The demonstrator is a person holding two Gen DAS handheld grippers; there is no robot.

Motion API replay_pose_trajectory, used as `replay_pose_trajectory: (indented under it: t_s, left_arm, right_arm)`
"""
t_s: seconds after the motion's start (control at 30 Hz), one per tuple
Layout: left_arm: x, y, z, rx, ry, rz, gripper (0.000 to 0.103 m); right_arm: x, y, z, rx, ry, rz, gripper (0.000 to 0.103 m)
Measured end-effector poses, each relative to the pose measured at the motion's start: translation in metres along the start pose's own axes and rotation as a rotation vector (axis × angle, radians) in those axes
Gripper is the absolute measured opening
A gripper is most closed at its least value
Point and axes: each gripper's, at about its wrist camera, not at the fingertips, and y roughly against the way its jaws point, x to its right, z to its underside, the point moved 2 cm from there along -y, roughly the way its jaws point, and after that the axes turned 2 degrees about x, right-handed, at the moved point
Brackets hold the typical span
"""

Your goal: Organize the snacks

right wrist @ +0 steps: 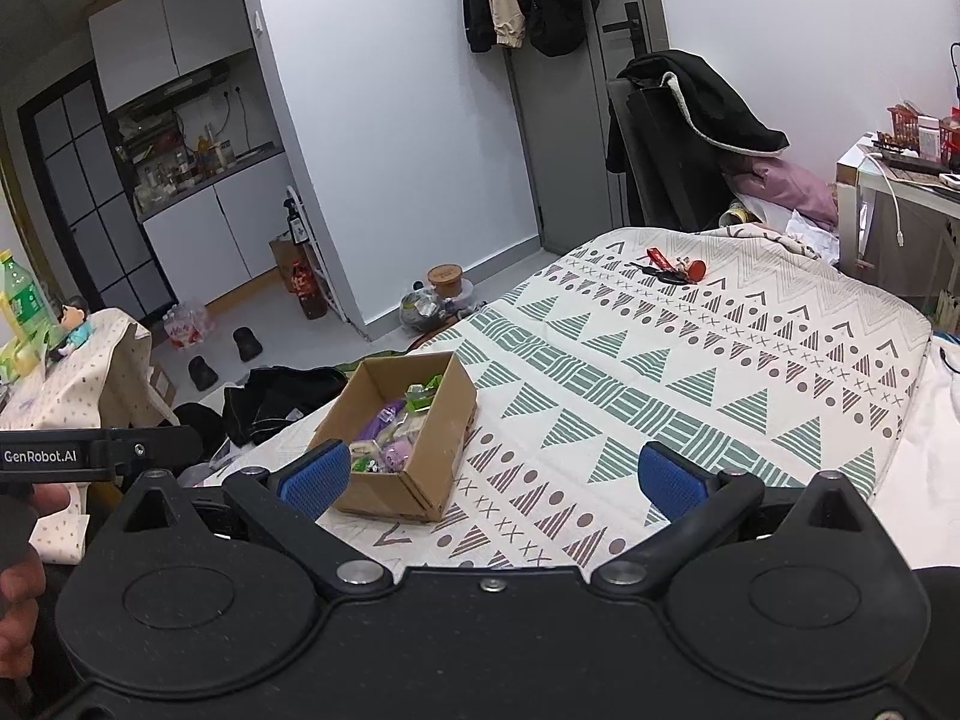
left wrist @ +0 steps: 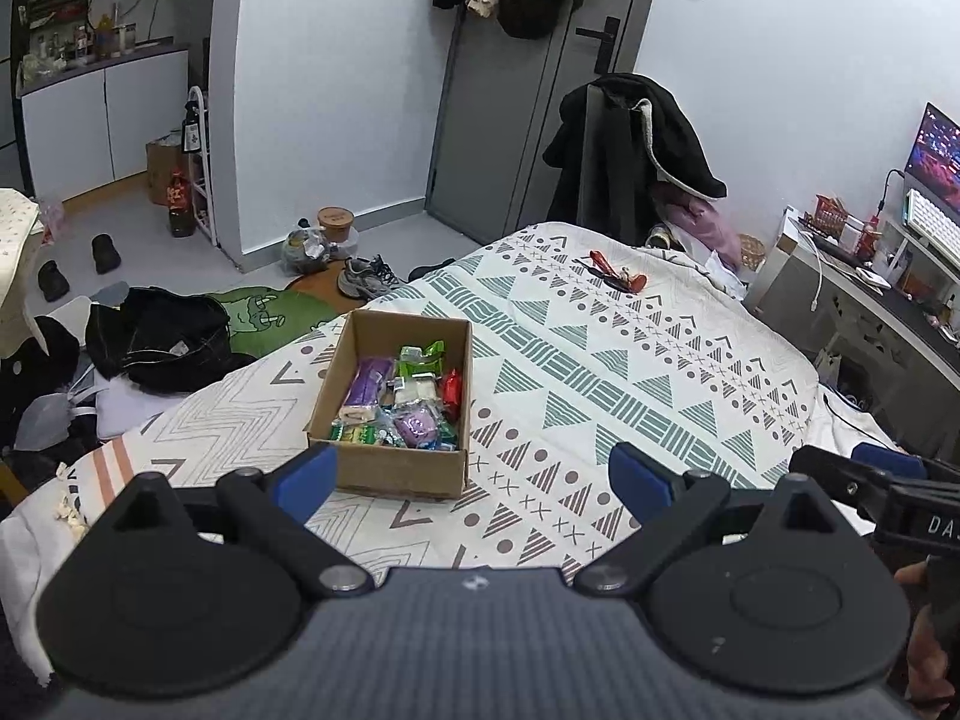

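While both tools hang above the bedspread (left wrist: 600, 360), neither holds anything: left gripper (left wrist: 474, 480) with its blue pads spread wide, right gripper (right wrist: 492, 474) likewise agape. Cardboard box (left wrist: 390, 468) sits on the bed toward its left edge, top open, well short of both pad pairs. Inside lie the snacks (left wrist: 402, 396) — a purple packet (left wrist: 369, 384), green wrappers, one red sachet (left wrist: 451, 391), small sweets heaped at the near end. Judgement: packets are light, crinkly, film-slick; pinch a flat sealed edge, not the puffed middle. Box walls look thin and would flex — grip a wall near a corner. Red keyring (left wrist: 618, 273) lies far up the spread, apart.
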Motion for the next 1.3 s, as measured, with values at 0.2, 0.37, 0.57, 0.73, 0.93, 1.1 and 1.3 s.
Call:
replay_pose_trajectory:
  t_s: [0.2,0.37,0.57,0.73,0.93,1.1,1.3]
  left_arm:
    - [-0.0021,0.0037,0.0005,0.007,-0.008,-0.003,0.097]
    - [-0.0019,0.0050,0.0006,0.011,-0.011,-0.004,0.097]
    - [-0.0007,0.0053,0.0012,0.008,-0.022,-0.007,0.097]
    - [-0.0002,0.0056,0.0020,0.005,-0.025,-0.006,0.097]
    - [0.0027,0.0044,0.0032,0.006,-0.030,-0.005,0.097]
    - [0.0032,0.0043,0.0037,0.003,-0.029,-0.005,0.097]
    - [0.0036,0.0043,0.0053,-0.001,-0.030,-0.004,0.097]
  right_arm:
    - [-0.0017,0.0013,0.0000,-0.002,0.008,-0.007,0.103]
    - [-0.0021,0.0023,-0.0005,-0.004,0.009,-0.008,0.103]
    - [-0.0018,0.0028,-0.0004,-0.007,0.005,-0.008,0.103]
    - [-0.0024,0.0030,0.0009,-0.010,0.000,-0.005,0.103]
    - [-0.0022,0.0033,0.0033,-0.012,-0.001,-0.004,0.103]
    - [-0.0003,0.0027,0.0053,-0.013,-0.006,-0.001,0.103]
    - [0.0014,0.0025,0.0056,-0.015,-0.011,0.002,0.103]
